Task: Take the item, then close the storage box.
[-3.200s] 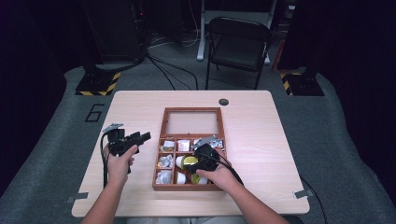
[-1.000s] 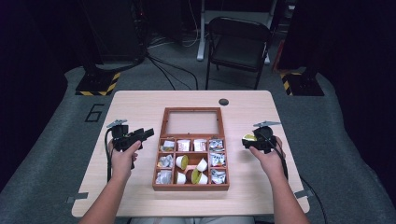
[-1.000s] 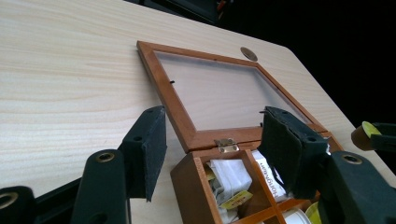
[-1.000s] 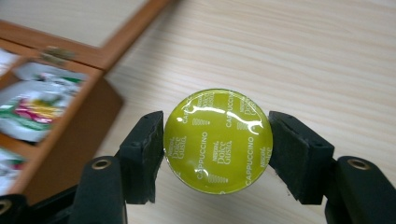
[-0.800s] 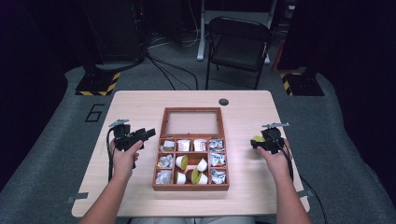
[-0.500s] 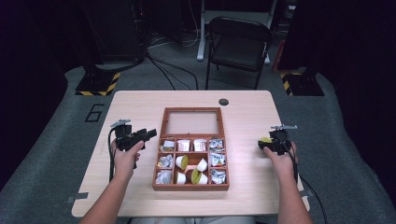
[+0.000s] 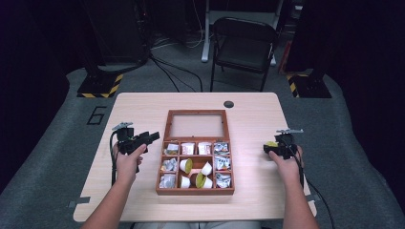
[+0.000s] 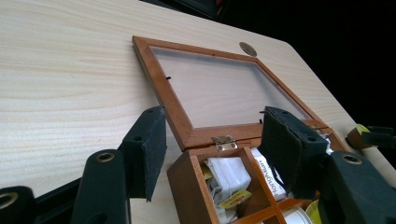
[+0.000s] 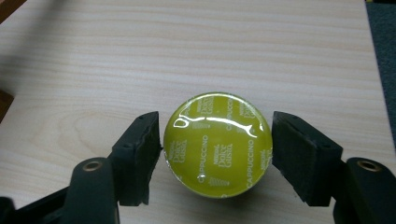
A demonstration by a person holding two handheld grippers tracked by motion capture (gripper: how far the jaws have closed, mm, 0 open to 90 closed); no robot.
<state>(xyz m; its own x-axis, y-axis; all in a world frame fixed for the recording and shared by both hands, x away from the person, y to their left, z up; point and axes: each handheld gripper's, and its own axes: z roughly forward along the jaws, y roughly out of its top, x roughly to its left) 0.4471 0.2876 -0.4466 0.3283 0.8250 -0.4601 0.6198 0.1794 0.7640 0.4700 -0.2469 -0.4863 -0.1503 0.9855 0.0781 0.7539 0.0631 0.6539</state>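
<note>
The right hand-held gripper (image 9: 217,154) is just opening, its jaws parting around the yellow-lidded coffee capsule (image 9: 217,143) on the bench (image 9: 196,51), right of the wooden box (image 7: 195,155). One pad looks close enough to be dragging the capsule over on withdrawal.

We see the compartment box (image 7: 195,191) mid-table (image 7: 143,105), its open lid (image 7: 195,113) lying flat at 12 o'clock. Coffee capsule (image 7: 271,144) sits on the table at the box's 3 o'clock, well apart.

A black folding chair (image 7: 243,45) stands beyond the table (image 7: 143,105). Yellow-and-black striped bases (image 7: 99,86) sit on the grey floor (image 7: 57,143) nearby.
</note>
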